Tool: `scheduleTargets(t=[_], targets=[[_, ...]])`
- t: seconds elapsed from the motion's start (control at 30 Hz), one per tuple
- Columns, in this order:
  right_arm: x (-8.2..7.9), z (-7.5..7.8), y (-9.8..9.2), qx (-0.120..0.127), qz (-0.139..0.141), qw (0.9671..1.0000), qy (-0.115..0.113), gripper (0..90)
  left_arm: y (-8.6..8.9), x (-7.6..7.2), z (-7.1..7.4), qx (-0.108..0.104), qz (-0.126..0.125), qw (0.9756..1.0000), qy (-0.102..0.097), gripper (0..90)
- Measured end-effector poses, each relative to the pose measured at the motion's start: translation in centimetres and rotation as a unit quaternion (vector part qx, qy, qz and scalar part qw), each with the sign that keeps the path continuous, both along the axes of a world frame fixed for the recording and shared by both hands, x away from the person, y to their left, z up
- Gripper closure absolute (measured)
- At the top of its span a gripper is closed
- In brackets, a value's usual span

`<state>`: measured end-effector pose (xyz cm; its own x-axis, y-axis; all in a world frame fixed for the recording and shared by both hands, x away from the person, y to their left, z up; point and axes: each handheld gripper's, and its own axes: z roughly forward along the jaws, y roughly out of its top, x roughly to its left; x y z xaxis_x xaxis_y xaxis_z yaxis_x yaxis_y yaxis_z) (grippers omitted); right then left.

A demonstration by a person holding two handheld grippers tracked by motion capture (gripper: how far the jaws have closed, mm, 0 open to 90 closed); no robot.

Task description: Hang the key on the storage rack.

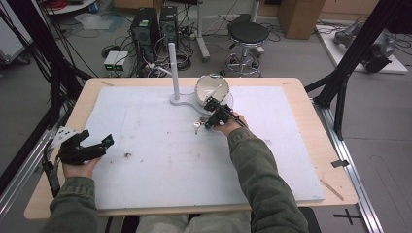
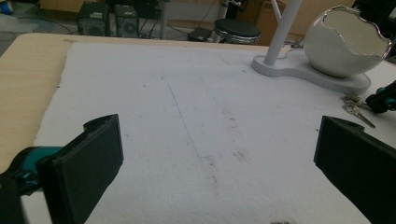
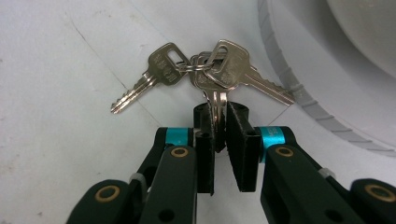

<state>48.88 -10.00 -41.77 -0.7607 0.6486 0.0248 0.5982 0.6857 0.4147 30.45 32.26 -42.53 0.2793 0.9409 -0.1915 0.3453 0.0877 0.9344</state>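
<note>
High view: fixed cam above the person's side, looking fwd and down over the whole white board (image 1: pixel 160 145), floor and gear beyond. Left gripper view: low, near board level, facing across it toward the white post stand (image 2: pixel 308 74) w/ the eggshell-shaped bowl (image 2: pixel 345 42). Right gripper view: v. close, angled down at the bunch of keys (image 3: pixel 205 70) by the stand's base. Stand and keys appear in all three views.
</note>
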Motion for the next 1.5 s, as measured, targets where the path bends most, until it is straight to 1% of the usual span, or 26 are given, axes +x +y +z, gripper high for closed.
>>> scheduleTargets(t=[0.03,0.1,0.27,0.43,0.53,0.57,0.67,0.7,0.87,0.97,1.1,1.23,1.27,1.37,1.47,1.5], targets=[[-0.1,0.0,0.1,-0.004,0.002,1.0000,-0.005,82.4,0.0,0.0,0.0,0.001,0.000,1.0000,0.000,1.8],[-0.2,0.0,0.1,-0.008,0.005,0.9999,-0.009,82.6,-0.1,0.0,0.0,0.002,-0.001,1.0000,0.000,1.8],[-0.4,0.4,-0.1,-0.001,0.007,0.9999,-0.008,82.8,0.0,-0.1,0.0,0.000,-0.001,1.0000,0.000,1.8],[-0.8,1.1,-0.2,0.008,0.004,0.9998,-0.018,82.8,0.0,-0.1,0.0,-0.002,-0.001,1.0000,0.000,1.8],[-0.9,1.5,-0.3,0.020,0.000,0.9996,-0.019,82.8,0.0,-0.1,0.1,-0.002,0.000,1.0000,0.001,1.8],[-0.9,1.6,-0.4,0.024,-0.004,0.9996,-0.017,82.8,0.1,-0.2,0.1,-0.001,0.000,1.0000,0.000,1.8],[-1.0,1.8,-0.5,0.028,-0.007,0.9995,-0.010,82.8,0.1,-0.2,0.1,-0.002,0.000,1.0000,0.000,1.8],[-1.0,1.9,-0.6,0.031,-0.007,0.9994,-0.012,82.8,0.1,-0.2,0.1,-0.001,0.000,1.0000,0.001,1.8],[-1.1,2.7,-0.9,0.060,-0.021,0.9979,-0.013,82.8,0.0,-0.1,0.0,-0.002,-0.001,1.0000,0.001,1.8],[-1.2,3.1,-1.1,0.066,-0.024,0.9974,-0.017,82.8,0.0,-0.1,0.0,-0.002,-0.001,1.0000,0.001,1.8],[-1.4,3.8,-1.3,0.078,-0.026,0.9960,-0.034,82.8,0.0,-0.1,0.0,-0.003,-0.001,1.0000,0.001,1.8],[-1.6,4.4,-1.7,0.087,-0.028,0.9949,-0.042,82.8,0.0,0.0,0.0,-0.002,-0.002,1.0000,0.002,1.8],[-1.7,4.6,-1.7,0.092,-0.030,0.9944,-0.042,82.8,0.0,0.0,0.0,-0.002,-0.003,1.0000,0.002,1.8],[-1.9,5.4,-1.7,0.096,-0.028,0.9938,-0.048,82.8,0.0,0.0,0.0,-0.004,-0.003,1.0000,0.003,1.8],[-1.9,6.5,-1.6,0.099,-0.022,0.9931,-0.058,82.8,0.0,0.0,0.0,-0.005,-0.003,1.0000,0.003,1.8],[-2.0,6.9,-1.5,0.101,-0.024,0.9929,-0.059,82.7,0.0,0.0,0.0,-0.006,-0.003,1.0000,0.003,1.8]])
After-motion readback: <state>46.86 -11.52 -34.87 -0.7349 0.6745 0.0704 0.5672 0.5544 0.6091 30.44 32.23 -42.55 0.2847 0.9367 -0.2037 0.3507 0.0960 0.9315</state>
